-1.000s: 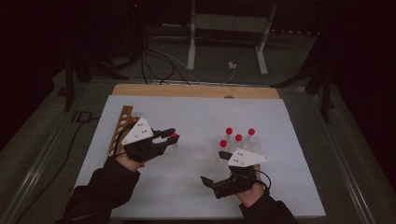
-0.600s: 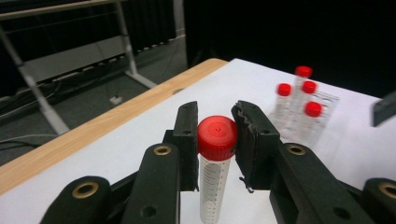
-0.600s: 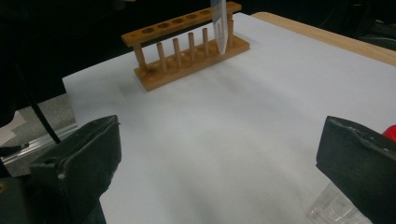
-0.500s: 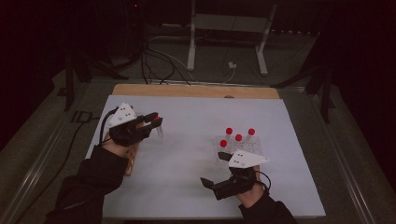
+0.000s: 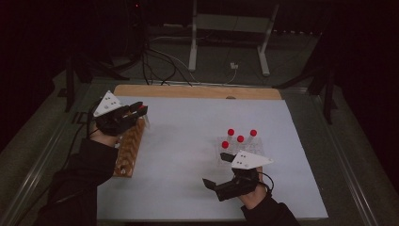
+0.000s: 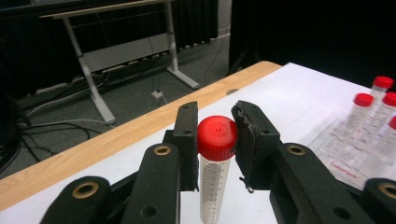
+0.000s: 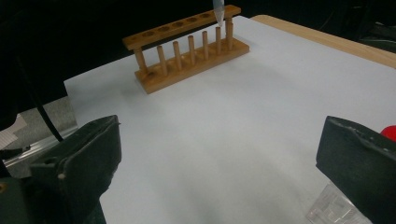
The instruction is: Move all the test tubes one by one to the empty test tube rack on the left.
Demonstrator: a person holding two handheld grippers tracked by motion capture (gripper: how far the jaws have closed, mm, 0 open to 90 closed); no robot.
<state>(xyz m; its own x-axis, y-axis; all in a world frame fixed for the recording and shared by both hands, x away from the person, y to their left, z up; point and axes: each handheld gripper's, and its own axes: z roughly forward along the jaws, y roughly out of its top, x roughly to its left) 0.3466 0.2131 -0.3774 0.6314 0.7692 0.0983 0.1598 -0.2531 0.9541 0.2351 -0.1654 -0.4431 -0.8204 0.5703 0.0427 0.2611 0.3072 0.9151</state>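
Left gripper clamps the red-capped tube by its cap above the wooden rack's far end, right gripper open; a tilted tip could miss the hole and jam.

five red-capped tubes (one held), two racks

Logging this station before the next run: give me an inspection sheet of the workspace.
Surface: white sheet on a wood-edged table.
Job's things: red-capped tube in the left tool, its tip above the wooden rack's end hole; four capped tubes in a clear rack.
Clutter: nothing seen.
Grippers: left tool shut on the tube; right tool open, empty, beside the clear rack.
Cables: one trailing from each tool; more on the floor.
Surroundings: dark room, metal-legged table frame behind.
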